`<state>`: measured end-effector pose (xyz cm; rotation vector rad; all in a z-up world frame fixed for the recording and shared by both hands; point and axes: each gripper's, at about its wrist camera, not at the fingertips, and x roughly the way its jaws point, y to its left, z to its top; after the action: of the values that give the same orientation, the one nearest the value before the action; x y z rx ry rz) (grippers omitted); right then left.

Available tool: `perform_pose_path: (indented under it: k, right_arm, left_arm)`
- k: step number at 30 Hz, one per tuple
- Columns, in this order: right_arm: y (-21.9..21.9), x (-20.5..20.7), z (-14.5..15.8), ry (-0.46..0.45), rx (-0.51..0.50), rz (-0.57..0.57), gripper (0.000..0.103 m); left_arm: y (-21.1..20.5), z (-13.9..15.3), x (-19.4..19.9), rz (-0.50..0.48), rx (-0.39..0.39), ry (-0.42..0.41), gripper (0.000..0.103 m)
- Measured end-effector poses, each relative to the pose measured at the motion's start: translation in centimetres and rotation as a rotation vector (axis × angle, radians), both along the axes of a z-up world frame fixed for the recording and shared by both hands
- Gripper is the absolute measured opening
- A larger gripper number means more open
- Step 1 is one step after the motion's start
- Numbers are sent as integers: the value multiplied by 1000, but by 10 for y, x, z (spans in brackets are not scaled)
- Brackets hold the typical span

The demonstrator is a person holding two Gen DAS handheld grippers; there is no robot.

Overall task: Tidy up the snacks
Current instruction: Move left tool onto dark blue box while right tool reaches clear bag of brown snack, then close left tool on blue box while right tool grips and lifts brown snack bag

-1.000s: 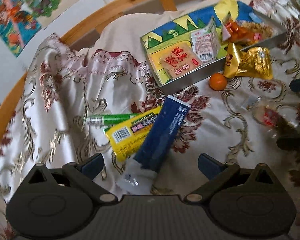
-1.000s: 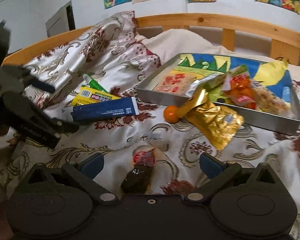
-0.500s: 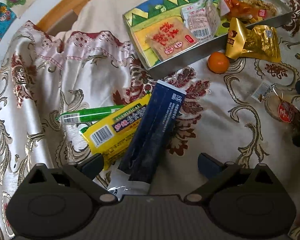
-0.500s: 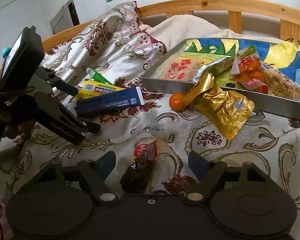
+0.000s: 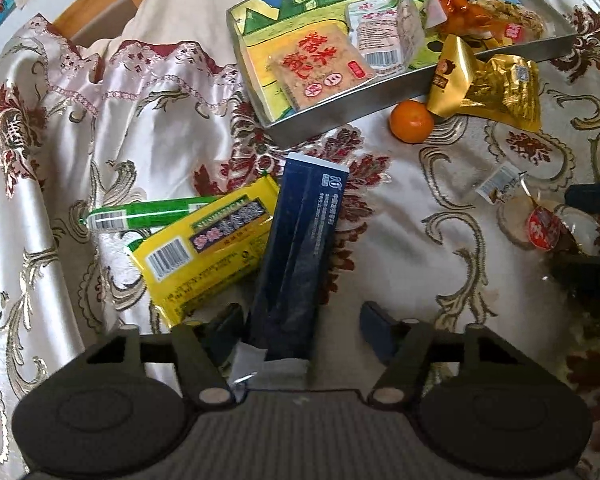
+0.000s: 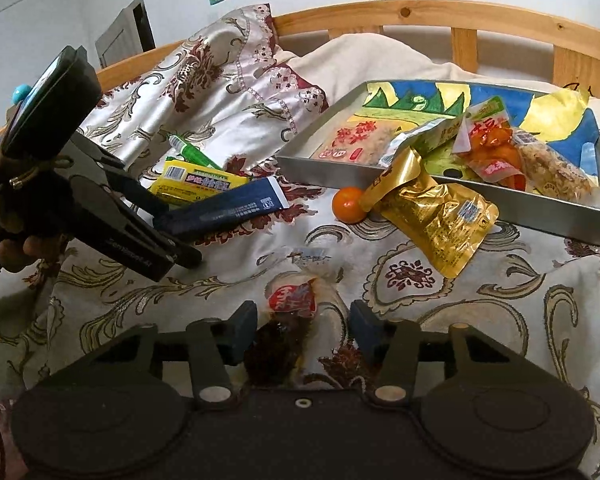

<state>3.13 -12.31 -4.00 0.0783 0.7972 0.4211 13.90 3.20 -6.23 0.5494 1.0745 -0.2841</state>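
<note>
A long dark blue snack pack (image 5: 300, 256) lies on the bedspread, over a yellow pack (image 5: 204, 248) and beside a green tube (image 5: 148, 214). My left gripper (image 5: 304, 326) is open, its fingers either side of the blue pack's near end; it also shows in the right wrist view (image 6: 168, 236). My right gripper (image 6: 304, 328) is open around a clear-wrapped dark snack with a red label (image 6: 288, 320). A metal tray (image 6: 340, 172) holds several snacks. A gold pouch (image 6: 436, 216) leans on the tray's front wall, next to a small orange (image 6: 350, 205).
The patterned bedspread (image 6: 480, 312) is rumpled at the left. A wooden bed rail (image 6: 420, 14) and a wall with drawings stand behind the tray. A small clear wrapper (image 5: 496, 186) lies near the red-label snack.
My left gripper has moved down and forward onto the blue pack and its fingers have narrowed around it. My right gripper's fingers have also narrowed around the red-label snack.
</note>
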Motion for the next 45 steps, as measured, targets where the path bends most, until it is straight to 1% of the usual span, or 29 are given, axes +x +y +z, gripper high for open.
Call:
perform_pose_path:
  k: [1, 2, 4, 6, 8, 9, 11, 16, 18, 19, 20, 22, 23, 24, 25, 26, 29, 33, 36, 42, 45]
  right_arm:
    - [0, -1, 1, -4, -4, 2, 53]
    - [1, -2, 1, -6, -9, 3, 53]
    - [2, -3, 2, -8, -21, 7, 53]
    - [2, -6, 4, -13, -32, 10, 53]
    - [3, -8, 4, -8, -34, 11, 55]
    - [2, -9, 4, -2, -29, 10, 55]
    - [2, -11, 5, 2, -27, 13, 55]
    - [3, -14, 7, 1, -9, 25, 56]
    - [2, -16, 9, 5, 20, 39, 56]
    - [3, -16, 9, 10, 24, 47, 56]
    - [4, -17, 10, 16, 20, 53, 56]
    - [5, -16, 8, 40, 12, 56, 56]
    - [5, -15, 5, 58, 9, 55, 55]
    - [6, -14, 3, 71, 4, 53, 55]
    - [6, -13, 1, 79, -1, 53, 54]
    - [7, -12, -1, 81, -5, 54, 54]
    - [8, -12, -5, 66, -14, 64, 54]
    - [12, -14, -5, 33, -37, 85, 48]
    - [14, -15, -4, 19, -48, 94, 47]
    - [13, -15, -2, 8, -59, 86, 45]
    - [13, -15, -2, -2, -67, 84, 45]
  left_arm:
    - [0, 0, -1, 2, -8, 5, 61]
    - [0, 1, -1, 7, -18, 12, 60]
    - [0, 2, -2, 19, -35, 20, 60]
    - [-1, 2, -1, 31, -47, 21, 63]
    - [-3, 0, 1, 23, -32, -1, 79]
    - [-5, -1, 3, 20, -7, -21, 82]
    - [-9, -3, 8, 15, 32, -48, 82]
    - [-16, -7, 15, 20, 7, -61, 82]
    - [-19, -9, 14, 20, 0, -60, 73]
    - [-20, -9, 13, 19, -10, -50, 66]
    - [-21, -9, 12, 21, -18, -43, 61]
    - [-23, -9, 11, 26, -20, -41, 57]
    - [-23, -8, 10, 30, -24, -38, 52]
    - [-23, -7, 10, 37, -34, -31, 49]
    - [-23, -6, 10, 47, -51, -21, 42]
    - [-22, -5, 9, 54, -67, -12, 40]
    - [-24, -3, 4, 70, -103, -4, 39]
    - [-26, 1, -6, 77, -136, 4, 38]
    - [-27, 4, -12, 90, -151, 6, 38]
    - [-24, 9, -22, 122, -208, 22, 37]
    - [-23, 11, -26, 145, -230, 17, 37]
